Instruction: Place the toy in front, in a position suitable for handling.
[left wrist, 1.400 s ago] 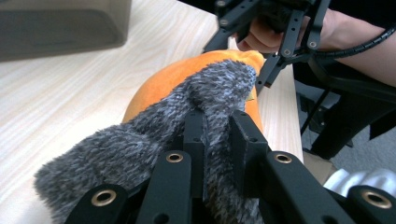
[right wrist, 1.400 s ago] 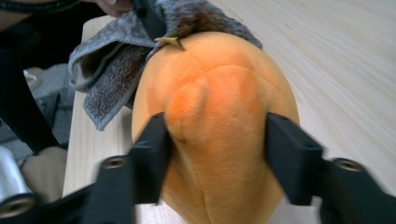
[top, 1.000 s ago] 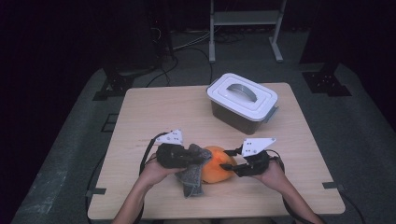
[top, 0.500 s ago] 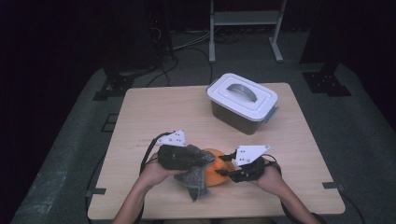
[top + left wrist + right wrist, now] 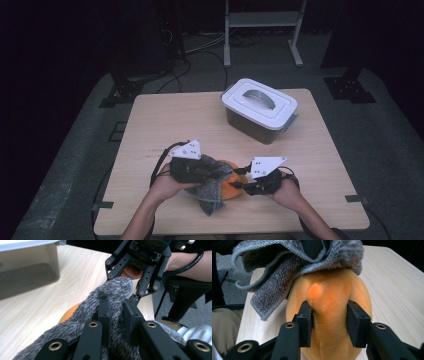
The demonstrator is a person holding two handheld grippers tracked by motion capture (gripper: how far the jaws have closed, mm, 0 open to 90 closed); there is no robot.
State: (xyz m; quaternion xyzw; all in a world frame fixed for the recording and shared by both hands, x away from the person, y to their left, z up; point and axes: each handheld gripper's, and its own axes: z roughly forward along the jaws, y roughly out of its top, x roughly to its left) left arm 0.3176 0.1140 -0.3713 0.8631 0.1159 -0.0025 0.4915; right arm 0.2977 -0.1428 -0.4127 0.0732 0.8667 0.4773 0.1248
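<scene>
Since 1 second ago, the right gripper (image 5: pixel 243 184) has slid leftward along the near edge of the bench (image 5: pixel 165 117), closing in on the left gripper (image 5: pixel 212 172); the 2 now sit just beside each other with the orange plush toy (image 5: pixel 231 187) between them. The lidded container (image 5: pixel 260 107) at the far right has stayed put.

On the right gripper, the fingers (image 5: pixel 305 321) are pinched onto a raised fold of the orange plush toy, which bulges between the pads. On the left gripper, the fingers (image 5: pixel 103 315) are closed on the grey towel (image 5: pixel 212 192), a ridge of pile squeezed up between them. That towel drapes over the far end of the toy as the right gripper view has it.

What the coming move likely turns on: the toy's long axis runs straight away from the right fingers toward the left gripper, so the towel-holding left hand is the nearer one to the toy's covered end.
</scene>
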